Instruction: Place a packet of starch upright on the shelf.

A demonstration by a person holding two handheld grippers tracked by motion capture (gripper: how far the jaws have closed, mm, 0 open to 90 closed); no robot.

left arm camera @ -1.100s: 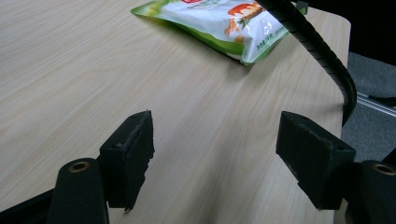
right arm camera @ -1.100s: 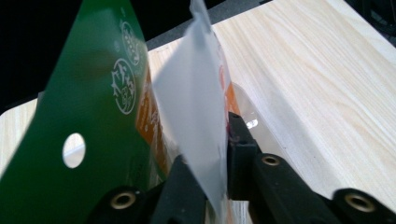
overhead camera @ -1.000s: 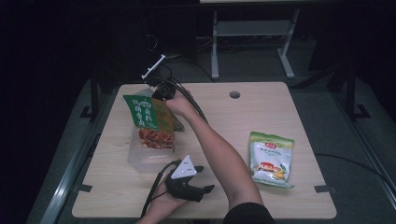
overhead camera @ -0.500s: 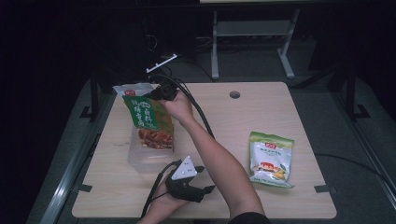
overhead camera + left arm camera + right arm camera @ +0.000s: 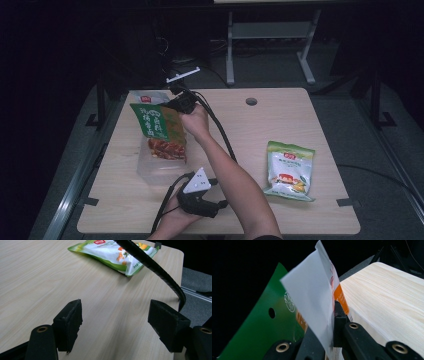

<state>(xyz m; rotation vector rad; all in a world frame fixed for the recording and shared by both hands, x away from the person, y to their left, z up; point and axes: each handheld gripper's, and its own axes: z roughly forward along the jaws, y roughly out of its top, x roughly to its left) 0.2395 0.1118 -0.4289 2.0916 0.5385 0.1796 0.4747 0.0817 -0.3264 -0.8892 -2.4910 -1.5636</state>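
Observation:
My right gripper [image 5: 181,103] reaches across to the table's far left and is shut on the top of a white-and-orange snack bag [image 5: 145,97]. In the right gripper view the black jaws [image 5: 332,313] pinch that bag's white back [image 5: 312,295]. Right beside it a green snack bag [image 5: 161,131] stands upright in a clear plastic box [image 5: 149,172]; its green edge with a punched hole [image 5: 265,322] shows left of the jaws. My left gripper [image 5: 220,192] rests near the front edge, open, its pads [image 5: 71,322] wide apart over bare wood.
A green-and-white snack bag [image 5: 289,170] lies flat at the right of the wooden table [image 5: 280,120], also in the left gripper view [image 5: 110,251]. A black cable [image 5: 152,266] runs from the right gripper along the arm. The table has a round hole [image 5: 251,101] at the back.
The white-and-orange bag's top has come into sight behind the green bag, and the right hand has shifted slightly with it. The left gripper has stayed put.

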